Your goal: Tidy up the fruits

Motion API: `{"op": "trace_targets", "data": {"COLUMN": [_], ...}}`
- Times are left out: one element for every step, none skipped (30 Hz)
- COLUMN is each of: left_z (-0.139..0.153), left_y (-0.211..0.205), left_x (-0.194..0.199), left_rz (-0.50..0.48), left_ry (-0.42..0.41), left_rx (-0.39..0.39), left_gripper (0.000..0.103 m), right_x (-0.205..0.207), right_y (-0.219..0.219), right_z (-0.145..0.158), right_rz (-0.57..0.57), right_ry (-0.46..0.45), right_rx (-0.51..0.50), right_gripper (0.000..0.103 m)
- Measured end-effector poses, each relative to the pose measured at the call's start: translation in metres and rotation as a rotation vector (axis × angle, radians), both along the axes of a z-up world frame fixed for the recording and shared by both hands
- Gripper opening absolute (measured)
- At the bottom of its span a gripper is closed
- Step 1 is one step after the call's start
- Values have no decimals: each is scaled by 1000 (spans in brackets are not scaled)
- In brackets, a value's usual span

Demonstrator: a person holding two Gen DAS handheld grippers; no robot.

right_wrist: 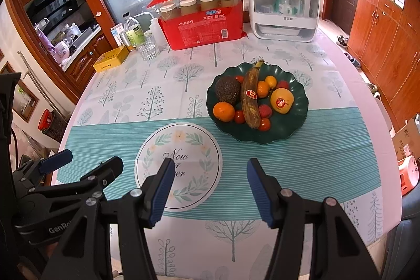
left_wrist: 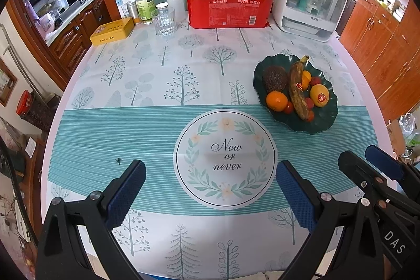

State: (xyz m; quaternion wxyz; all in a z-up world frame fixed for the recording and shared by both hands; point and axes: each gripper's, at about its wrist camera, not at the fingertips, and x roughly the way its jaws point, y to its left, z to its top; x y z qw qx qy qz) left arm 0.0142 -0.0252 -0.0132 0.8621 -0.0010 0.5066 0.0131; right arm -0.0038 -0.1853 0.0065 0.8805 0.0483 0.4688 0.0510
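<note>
Right wrist view: right gripper [right_wrist: 208,190] jaws apart, nothing between them, above the tablecloth [right_wrist: 302,162].
Left gripper [left_wrist: 210,190]: jaws wide, empty, over the round "Now or never" print [left_wrist: 225,156].
Fruit plate [right_wrist: 296,122]: dark green, scalloped rim, ahead of both grippers, right of the print.
On plate: spotted banana [right_wrist: 250,99] down the middle, avocado [right_wrist: 227,90] and orange [right_wrist: 224,111] left of it, stickered yellow fruit [right_wrist: 282,100] right.
Back of table: red bag [right_wrist: 204,25], glass [right_wrist: 149,49], yellow tin [right_wrist: 111,59].
</note>
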Motion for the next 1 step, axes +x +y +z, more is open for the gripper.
{"op": "trace_targets", "data": {"left_z": [0], "left_y": [0], "left_x": [0], "left_rz": [-1], "left_ry": [0], "left_rx": [-1], "left_gripper": [99], "right_x": [1], "right_y": [1], "right_z": [0], "right_rz": [-1], "right_ry": [-2], "right_rx": [-2], "right_gripper": [57]}}
